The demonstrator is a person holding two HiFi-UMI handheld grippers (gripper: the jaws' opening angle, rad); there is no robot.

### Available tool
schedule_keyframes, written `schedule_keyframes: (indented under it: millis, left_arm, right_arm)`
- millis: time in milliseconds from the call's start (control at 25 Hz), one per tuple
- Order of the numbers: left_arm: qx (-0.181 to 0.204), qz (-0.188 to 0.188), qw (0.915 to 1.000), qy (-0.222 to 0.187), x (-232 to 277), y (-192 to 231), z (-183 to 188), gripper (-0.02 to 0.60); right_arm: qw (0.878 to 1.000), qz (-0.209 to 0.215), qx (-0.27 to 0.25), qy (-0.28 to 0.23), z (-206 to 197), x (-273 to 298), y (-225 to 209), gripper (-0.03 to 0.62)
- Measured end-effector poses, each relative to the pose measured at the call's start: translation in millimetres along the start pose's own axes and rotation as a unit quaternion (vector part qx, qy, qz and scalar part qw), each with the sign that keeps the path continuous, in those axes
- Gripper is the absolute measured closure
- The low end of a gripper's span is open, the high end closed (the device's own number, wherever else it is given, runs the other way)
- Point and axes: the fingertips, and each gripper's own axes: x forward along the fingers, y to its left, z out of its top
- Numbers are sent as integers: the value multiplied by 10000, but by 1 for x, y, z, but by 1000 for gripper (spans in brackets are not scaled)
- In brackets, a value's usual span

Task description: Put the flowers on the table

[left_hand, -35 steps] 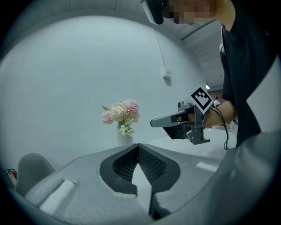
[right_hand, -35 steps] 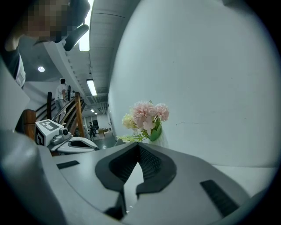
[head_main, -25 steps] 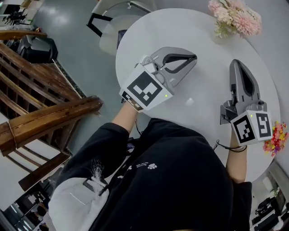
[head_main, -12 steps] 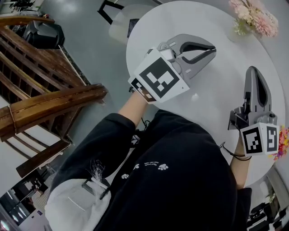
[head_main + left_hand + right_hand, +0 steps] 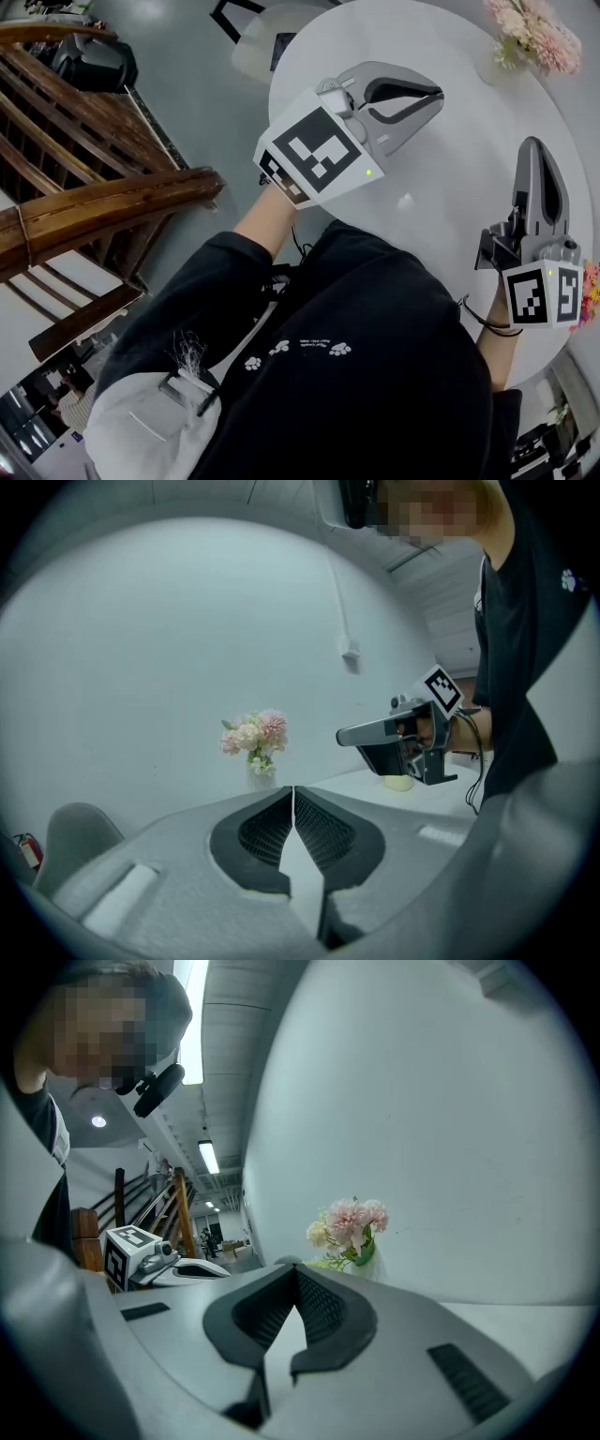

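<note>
My left gripper [image 5: 433,96] and right gripper [image 5: 536,148] are both closed on nothing above the round white table [image 5: 450,187], with the pink bouquet [image 5: 531,34] standing upright at the far rim ahead, nearer the right one; only the head view shows a multicoloured bunch [image 5: 591,292] behind the right gripper at the picture's edge.

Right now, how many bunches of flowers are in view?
2. A pink bunch stands far across the table; a multicoloured bunch shows at the head view's right edge, beside the right gripper, mostly cut off. Others may be hidden.
</note>
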Motion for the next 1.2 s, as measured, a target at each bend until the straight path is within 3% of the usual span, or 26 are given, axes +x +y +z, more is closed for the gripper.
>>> schedule_keyframes:
  millis: [840,1200]
  left_arm:
    - [224,-366,9983,-401,-11,-19,17,583]
    - [382,-209,9980,-457,-11,-42,34,583]
  right_arm:
    - [9985,-377,8,-397,3,-27,26,583]
    - [9977,-363,-136,-559,16,-51,25,583]
